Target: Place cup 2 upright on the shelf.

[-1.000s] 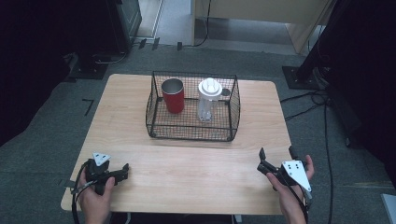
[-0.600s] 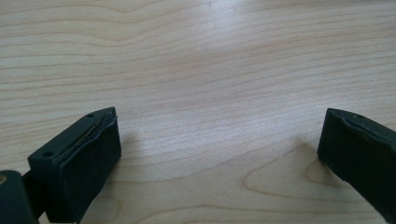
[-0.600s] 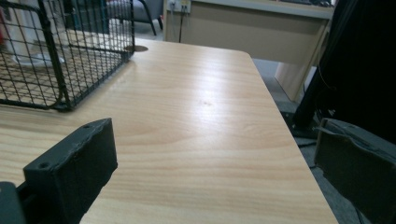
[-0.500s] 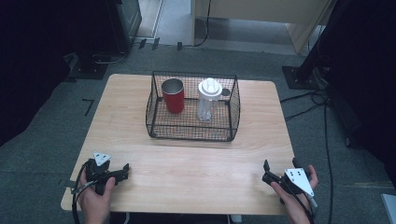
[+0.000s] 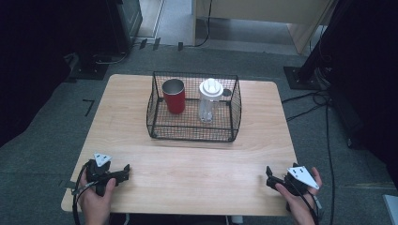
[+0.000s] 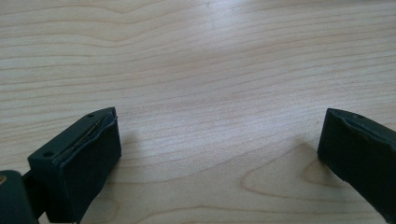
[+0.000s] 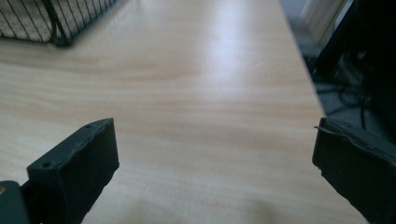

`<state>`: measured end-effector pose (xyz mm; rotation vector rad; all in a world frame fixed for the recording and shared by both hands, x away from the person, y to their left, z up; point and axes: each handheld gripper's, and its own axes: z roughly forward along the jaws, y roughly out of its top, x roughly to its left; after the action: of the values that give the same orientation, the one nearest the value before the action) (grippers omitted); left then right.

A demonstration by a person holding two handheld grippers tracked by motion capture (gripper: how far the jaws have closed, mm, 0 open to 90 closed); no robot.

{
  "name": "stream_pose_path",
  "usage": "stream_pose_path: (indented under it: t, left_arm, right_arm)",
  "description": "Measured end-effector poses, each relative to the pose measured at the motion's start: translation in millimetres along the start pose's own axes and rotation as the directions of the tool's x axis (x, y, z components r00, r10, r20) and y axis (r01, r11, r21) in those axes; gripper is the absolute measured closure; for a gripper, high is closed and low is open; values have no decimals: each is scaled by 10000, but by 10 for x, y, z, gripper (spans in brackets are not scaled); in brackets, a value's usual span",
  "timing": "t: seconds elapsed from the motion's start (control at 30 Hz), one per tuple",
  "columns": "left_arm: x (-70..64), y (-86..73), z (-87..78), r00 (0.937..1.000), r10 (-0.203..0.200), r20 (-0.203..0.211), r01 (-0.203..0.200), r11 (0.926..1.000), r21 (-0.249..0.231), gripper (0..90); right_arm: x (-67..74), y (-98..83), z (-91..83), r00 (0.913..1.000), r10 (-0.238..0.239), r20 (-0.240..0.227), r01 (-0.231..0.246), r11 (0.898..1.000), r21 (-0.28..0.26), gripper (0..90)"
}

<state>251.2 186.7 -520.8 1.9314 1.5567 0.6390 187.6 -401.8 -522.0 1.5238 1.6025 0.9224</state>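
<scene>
High view: left gripper (image 5: 123,170) and right gripper (image 5: 271,176) at table's (image 5: 197,164) near corners, jaws spread wide, empty; wire basket (image 5: 234,117) holds red cup (image 5: 174,96), clear bottle (image 5: 209,101).

Red cup (image 5: 174,96), black mesh basket (image 5: 192,133), seemingly white-lidded bottle (image 5: 209,100), pale woodgrain table (image 5: 197,168).

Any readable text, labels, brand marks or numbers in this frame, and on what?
None can be read.
The red cup and the clear bottle with a white lid in the wire basket show no legible print.
The grey plates on the left gripper and right gripper carry only small dark dots, no words.
</scene>
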Motion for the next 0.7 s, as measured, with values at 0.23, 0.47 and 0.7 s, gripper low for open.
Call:
stream_pose_path:
  t: [0.23, 0.47, 0.7]
  left_arm:
    - [-4, -2, -3, 10000, -4, 1, 4, 10000, 6, 0]
    - [-4, -2, -3, 10000, 5, 2, -5, 10000, 14, 0]
    - [-4, -2, -4, 10000, 5, -1, -5, 10000, 19, 0]
  right_arm:
    - [21, 27, 141, 9993, -99, -371, 174, 9782, 2069, 7]
    - [10, 31, 190, 9967, 193, -794, 29, 9628, 2700, 5]
    - [11, 31, 195, 9962, 158, -856, 81, 9622, 2722, 0]
